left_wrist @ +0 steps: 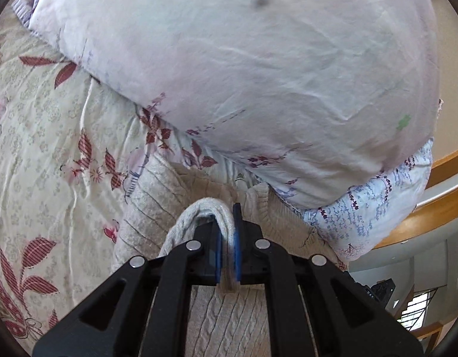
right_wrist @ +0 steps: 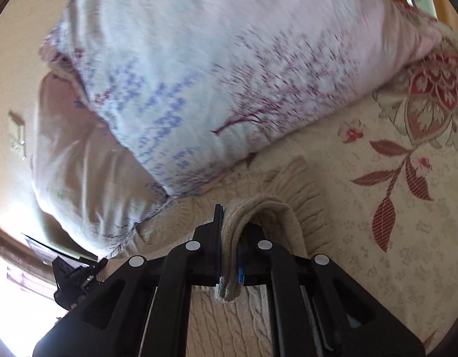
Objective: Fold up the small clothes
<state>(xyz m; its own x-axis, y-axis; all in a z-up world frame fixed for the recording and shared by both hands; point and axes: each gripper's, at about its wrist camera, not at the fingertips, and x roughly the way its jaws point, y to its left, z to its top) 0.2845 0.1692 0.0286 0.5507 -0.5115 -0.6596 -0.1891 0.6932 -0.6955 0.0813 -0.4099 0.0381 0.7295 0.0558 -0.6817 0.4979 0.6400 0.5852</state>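
Observation:
A beige cable-knit sweater (left_wrist: 157,208) lies on the floral bedspread, its far part tucked against the pillows. My left gripper (left_wrist: 226,223) is shut on a fold of the sweater's knit edge, which loops over its left finger. My right gripper (right_wrist: 229,229) is shut on another fold of the same sweater (right_wrist: 291,184), looped over its right finger. In both views the knit runs under the grippers toward the bottom of the frame. The other gripper (right_wrist: 77,273) shows at the lower left of the right wrist view.
A large white pillow (left_wrist: 243,74) with faint flower prints fills the space just ahead, on a second blue-flowered pillow (left_wrist: 371,214). The cream bedspread (left_wrist: 41,136) with red leaves spreads left. A wooden bed frame (left_wrist: 437,217) curves at the right. The pillow (right_wrist: 229,74) is also ahead in the right wrist view.

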